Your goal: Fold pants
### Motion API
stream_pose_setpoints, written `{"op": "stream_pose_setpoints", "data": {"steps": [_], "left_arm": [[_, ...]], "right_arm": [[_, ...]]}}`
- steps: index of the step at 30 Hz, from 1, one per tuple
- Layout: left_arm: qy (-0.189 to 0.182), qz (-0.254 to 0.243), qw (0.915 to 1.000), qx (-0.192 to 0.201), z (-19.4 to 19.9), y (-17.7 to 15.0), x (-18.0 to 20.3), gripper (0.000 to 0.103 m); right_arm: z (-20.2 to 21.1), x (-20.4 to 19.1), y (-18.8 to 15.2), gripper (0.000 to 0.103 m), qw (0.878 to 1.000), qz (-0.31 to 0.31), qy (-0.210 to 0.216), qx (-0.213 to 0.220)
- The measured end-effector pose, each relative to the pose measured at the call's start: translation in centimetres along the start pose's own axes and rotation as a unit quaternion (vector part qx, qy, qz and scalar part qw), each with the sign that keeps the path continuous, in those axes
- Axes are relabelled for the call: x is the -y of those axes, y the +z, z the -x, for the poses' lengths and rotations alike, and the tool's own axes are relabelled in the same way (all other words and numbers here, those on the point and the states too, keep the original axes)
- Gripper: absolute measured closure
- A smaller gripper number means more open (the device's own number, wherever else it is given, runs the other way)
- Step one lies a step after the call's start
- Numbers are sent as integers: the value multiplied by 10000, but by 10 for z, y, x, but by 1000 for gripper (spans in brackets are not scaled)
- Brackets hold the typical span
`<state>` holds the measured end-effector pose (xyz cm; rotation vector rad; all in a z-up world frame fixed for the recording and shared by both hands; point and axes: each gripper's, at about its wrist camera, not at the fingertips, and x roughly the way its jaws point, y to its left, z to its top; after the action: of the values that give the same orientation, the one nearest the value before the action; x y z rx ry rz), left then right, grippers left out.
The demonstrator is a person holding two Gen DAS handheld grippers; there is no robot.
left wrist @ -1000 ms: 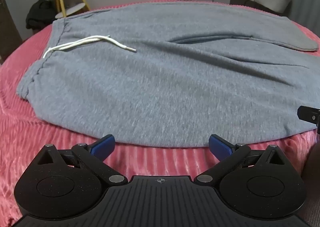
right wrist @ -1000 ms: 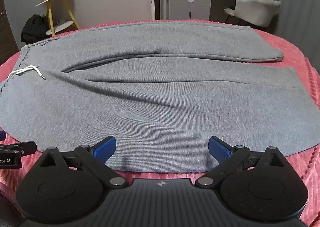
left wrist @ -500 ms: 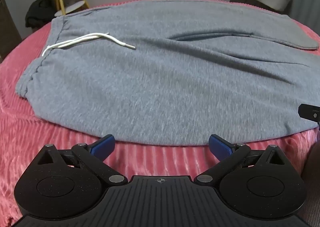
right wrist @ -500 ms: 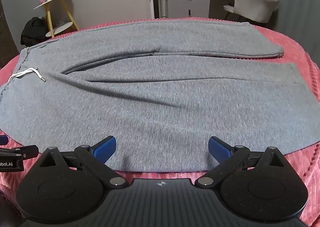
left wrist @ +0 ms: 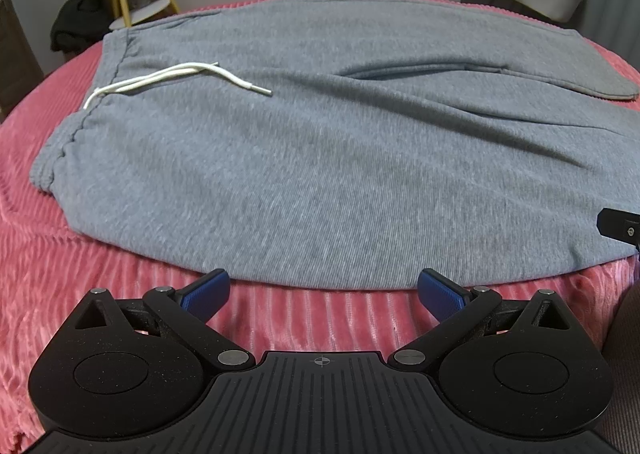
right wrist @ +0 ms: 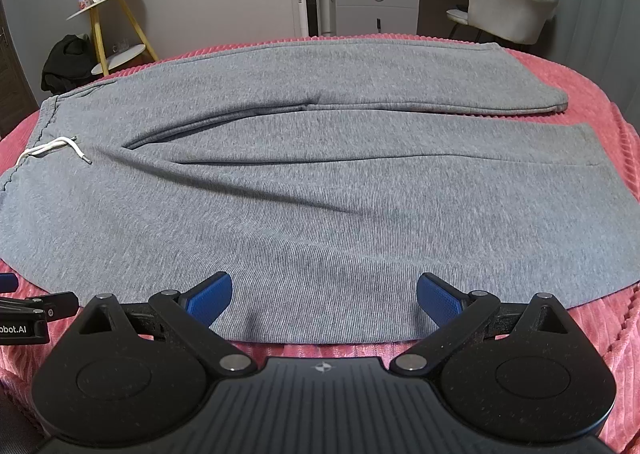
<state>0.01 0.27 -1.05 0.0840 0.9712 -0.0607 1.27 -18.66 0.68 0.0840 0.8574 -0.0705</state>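
Both fingers (left wrist: pixel 204 294) wide apart, empty, at pants (right wrist: pixel 320 194) edge

my left tongs (left wrist: pixel 323 286) sit spread at the near edge of the sweatpants (left wrist: pixel 340 158), which lie flat across the bed (left wrist: pixel 48 274), waistband to the left, legs running right. the drawstring (left wrist: pixel 176 78) lies on them near the waistband. my right tongs (right wrist: pixel 324 294) hang over the near leg. behind the bed, a shelf stand (right wrist: pixel 108 22) left, a chair (right wrist: pixel 512 10) right.

Bedroom: pink bedspread (right wrist: pixel 592 86), vanity chair (right wrist: pixel 512 10)
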Motion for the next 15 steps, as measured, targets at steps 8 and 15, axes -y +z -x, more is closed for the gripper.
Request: {"op": "stream_pose_setpoints", "data": {"steps": [8, 15], "left_arm": [[-9, 12, 10000, -13, 0, -1, -1, 0], [-15, 35, 10000, -30, 0, -7, -2, 0]], "right_arm": [[0, 0, 0, 4, 10000, -12, 5, -1], [0, 1, 0, 4, 10000, -18, 10, -3]]}}
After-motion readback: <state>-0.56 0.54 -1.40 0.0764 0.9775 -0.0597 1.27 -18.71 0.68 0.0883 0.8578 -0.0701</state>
